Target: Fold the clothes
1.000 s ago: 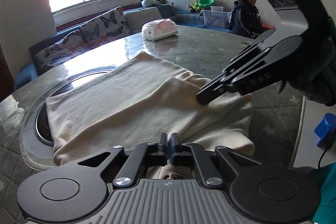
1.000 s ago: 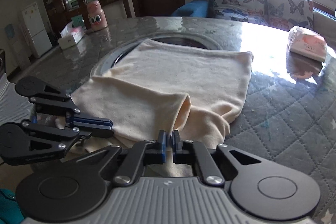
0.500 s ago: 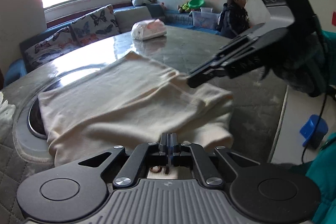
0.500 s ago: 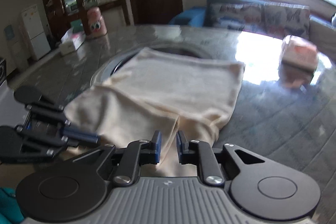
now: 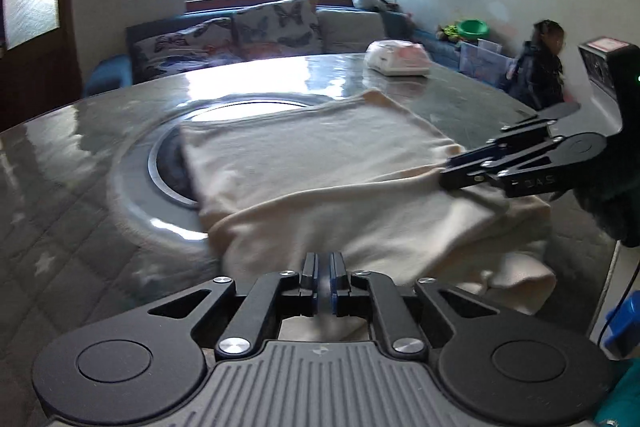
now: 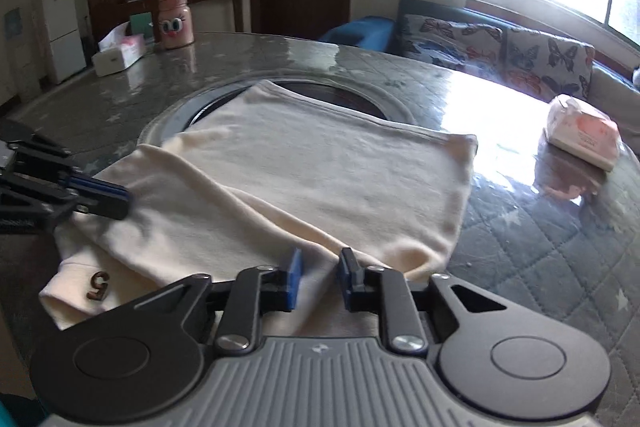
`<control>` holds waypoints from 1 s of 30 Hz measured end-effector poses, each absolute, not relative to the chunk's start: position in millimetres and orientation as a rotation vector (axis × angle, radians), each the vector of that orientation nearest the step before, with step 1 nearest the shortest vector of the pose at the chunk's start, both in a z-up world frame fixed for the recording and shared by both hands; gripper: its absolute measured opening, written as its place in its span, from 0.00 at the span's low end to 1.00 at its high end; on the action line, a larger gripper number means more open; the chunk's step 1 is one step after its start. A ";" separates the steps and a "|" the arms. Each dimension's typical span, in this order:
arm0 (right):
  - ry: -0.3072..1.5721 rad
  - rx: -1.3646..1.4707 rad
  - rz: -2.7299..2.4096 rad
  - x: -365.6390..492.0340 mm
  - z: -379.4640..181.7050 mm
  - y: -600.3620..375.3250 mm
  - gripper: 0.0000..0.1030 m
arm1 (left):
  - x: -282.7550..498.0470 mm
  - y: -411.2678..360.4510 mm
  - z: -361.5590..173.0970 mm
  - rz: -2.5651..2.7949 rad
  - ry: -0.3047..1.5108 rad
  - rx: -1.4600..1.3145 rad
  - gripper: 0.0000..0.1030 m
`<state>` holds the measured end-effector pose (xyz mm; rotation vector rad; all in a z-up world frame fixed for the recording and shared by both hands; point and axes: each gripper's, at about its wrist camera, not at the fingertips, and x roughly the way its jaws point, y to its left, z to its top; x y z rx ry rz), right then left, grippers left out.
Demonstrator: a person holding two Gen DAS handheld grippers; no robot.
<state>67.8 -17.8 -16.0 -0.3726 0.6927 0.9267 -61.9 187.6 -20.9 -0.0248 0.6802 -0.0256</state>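
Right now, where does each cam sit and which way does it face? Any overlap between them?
Left wrist: on the left gripper, aimed down across the cream garment toward the window and sofa; the right gripper enters from the right.
Right wrist: on the right gripper, jaws opening over the garment's near fold, facing the door and cabinets; the left gripper's tip shows at the left edge.
Shared: garment, round table, tissue pack, each other's gripper.

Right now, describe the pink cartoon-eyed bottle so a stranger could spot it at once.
Start at the big round table with the cream garment spread on it. Look to its far edge, toward the dark wooden door: the pink bottle stands upright there, beside a white tissue box. Only it has big cartoon eyes.
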 end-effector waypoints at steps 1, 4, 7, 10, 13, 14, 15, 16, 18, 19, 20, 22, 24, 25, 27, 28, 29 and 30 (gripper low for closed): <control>0.695 -0.373 0.927 68.3 -15.6 -18.5 0.21 | -65.8 192.2 -21.0 -0.013 0.685 -0.023 0.08; 0.658 -0.398 0.927 62.4 -10.6 -16.4 0.22 | -75.4 202.1 -18.2 0.010 0.695 -0.027 0.12; 0.623 -0.398 0.953 56.6 -4.6 -11.2 0.24 | -74.2 199.6 -9.1 0.002 0.668 -0.025 0.12; 0.612 -0.397 0.992 53.2 -4.1 -0.5 0.24 | -55.0 192.0 -4.3 -0.028 0.638 -0.046 0.12; 0.627 -0.404 1.008 54.1 -10.0 6.7 0.24 | -31.2 184.4 -8.0 -0.045 0.634 -0.046 0.12; 0.633 -0.407 1.004 55.4 -12.9 7.2 0.25 | -24.2 184.2 -12.0 -0.036 0.648 -0.044 0.12; 0.638 -0.407 0.998 56.6 -14.9 5.3 0.25 | -19.3 185.9 -16.5 -0.023 0.665 -0.041 0.13; 0.639 -0.405 0.998 56.9 -15.0 3.0 0.25 | -17.3 188.4 -20.9 -0.013 0.675 -0.038 0.13; 0.634 -0.414 0.999 54.1 -12.9 -2.6 0.32 | -20.5 192.3 -22.9 -0.008 0.671 -0.042 0.16; 0.622 -0.427 1.005 49.6 -11.4 -5.0 0.36 | -23.1 192.4 -21.7 -0.007 0.668 -0.036 0.17; 0.608 -0.440 1.015 44.8 -10.3 -6.6 0.38 | -26.1 191.7 -20.5 -0.006 0.663 -0.027 0.20; 0.583 -0.464 1.034 36.0 -8.7 -9.4 0.38 | -32.6 189.1 -19.6 -0.013 0.655 -0.007 0.26; 0.573 -0.478 1.064 27.2 -10.2 -12.4 0.40 | -38.4 186.7 -20.3 -0.019 0.653 0.014 0.29; 0.578 -0.484 1.069 25.3 -11.6 -13.4 0.41 | -40.5 185.3 -22.2 -0.017 0.658 0.030 0.30; 0.570 -0.516 1.057 20.1 -16.5 -17.2 0.44 | -44.1 182.2 -21.8 -0.011 0.661 0.048 0.30; 0.560 -0.525 1.052 18.4 -16.3 -19.1 0.44 | -46.1 179.9 -20.0 -0.008 0.660 0.057 0.30; 0.554 -0.530 1.046 16.5 -13.9 -20.8 0.44 | -48.6 176.1 -17.2 -0.006 0.656 0.070 0.31; 0.545 -0.529 1.047 14.9 -11.1 -21.6 0.44 | -51.5 171.0 -13.9 -0.016 0.647 0.082 0.31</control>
